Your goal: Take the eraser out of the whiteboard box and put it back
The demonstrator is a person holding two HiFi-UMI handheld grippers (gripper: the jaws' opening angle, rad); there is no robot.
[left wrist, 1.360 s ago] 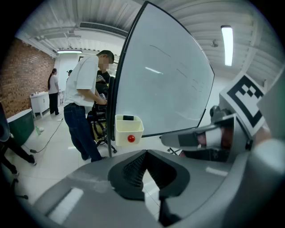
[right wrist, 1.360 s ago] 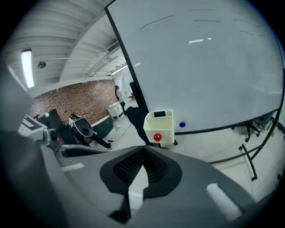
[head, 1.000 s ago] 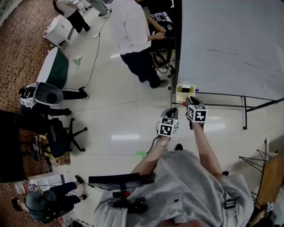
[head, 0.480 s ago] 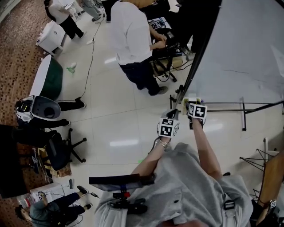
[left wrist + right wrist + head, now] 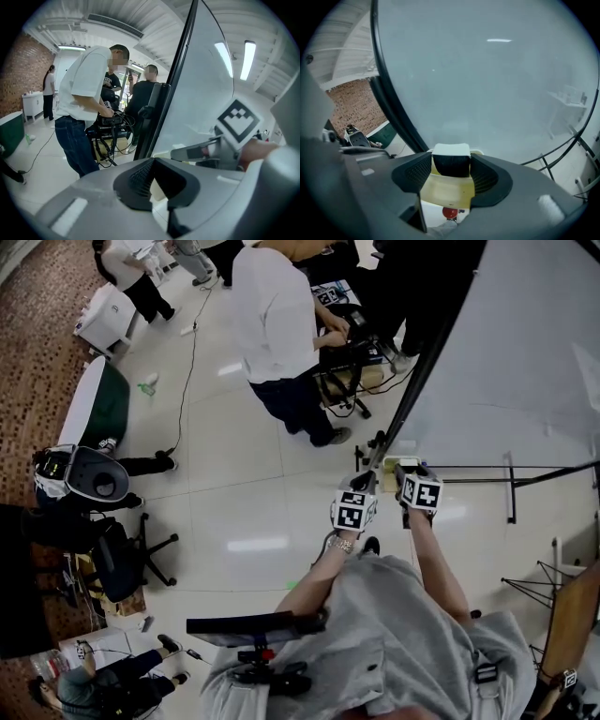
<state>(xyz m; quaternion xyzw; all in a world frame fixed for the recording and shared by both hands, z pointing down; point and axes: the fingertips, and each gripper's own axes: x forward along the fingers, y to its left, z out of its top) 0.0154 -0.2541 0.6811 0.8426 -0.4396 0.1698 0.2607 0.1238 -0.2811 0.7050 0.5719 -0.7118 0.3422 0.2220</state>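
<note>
Taking-out step: my right gripper (image 5: 450,165) is closing its jaws around the eraser (image 5: 451,158), low centre, in the whiteboard box (image 5: 446,191) (left gripper (image 5: 151,180): jaws together, empty). Next, probably: firm pinch, lift straight up.

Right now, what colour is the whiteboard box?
Pale yellow plastic box; right gripper view shows it best.

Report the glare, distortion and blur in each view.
Head view: sharp but bowed, a ceiling light glares off the glossy white floor. Left gripper view: fisheye bends the black whiteboard frame; corners go dark. Right gripper view: a light streak glares on the grey whiteboard surface; the black-and-white eraser is sharp.
</note>
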